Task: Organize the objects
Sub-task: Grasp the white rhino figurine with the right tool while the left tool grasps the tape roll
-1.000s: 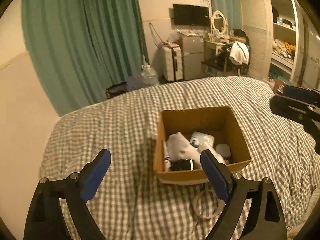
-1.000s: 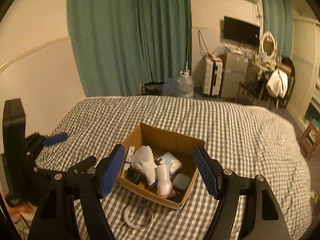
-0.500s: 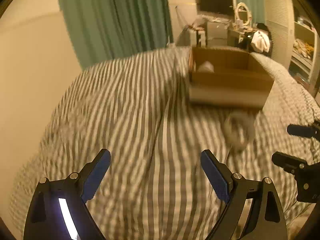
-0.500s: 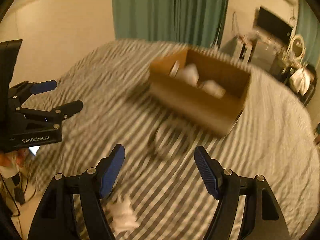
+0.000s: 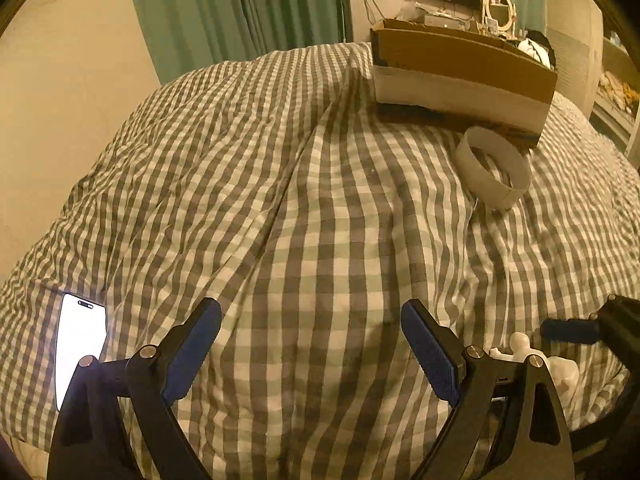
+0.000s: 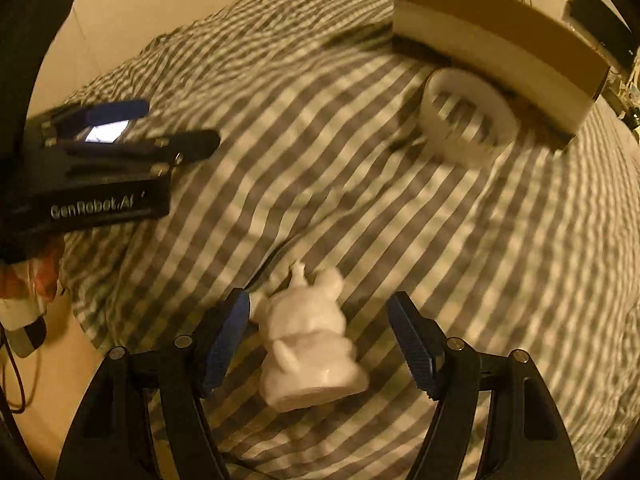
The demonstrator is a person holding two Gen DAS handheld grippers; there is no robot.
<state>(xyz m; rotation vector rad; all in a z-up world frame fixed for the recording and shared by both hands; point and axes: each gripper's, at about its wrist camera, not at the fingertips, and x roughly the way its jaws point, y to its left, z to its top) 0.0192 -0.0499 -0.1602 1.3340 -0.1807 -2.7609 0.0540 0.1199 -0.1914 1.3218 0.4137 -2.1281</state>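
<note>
A white figurine [image 6: 308, 340] lies on its side on the checked bed cover, between the open fingers of my right gripper [image 6: 320, 340], which are not closed on it. It also shows in the left wrist view [image 5: 536, 364], partly hidden behind my finger. A white ring band [image 6: 468, 120] lies in front of the cardboard box [image 6: 500, 52]; both show in the left wrist view, the band [image 5: 494, 168] and the box [image 5: 460, 72]. My left gripper [image 5: 312, 348] is open and empty above bare cover, left of the right gripper.
A lit phone [image 5: 80, 340] lies on the bed near its left front edge. The bed's front edge drops off close below both grippers. Green curtains [image 5: 240, 12] and a wall stand behind the bed. Furniture stands at the far right.
Both grippers have dropped low and pulled back to the bed's near edge. The box is now far ahead, seen from the side. The figurine has come between my right fingers.
</note>
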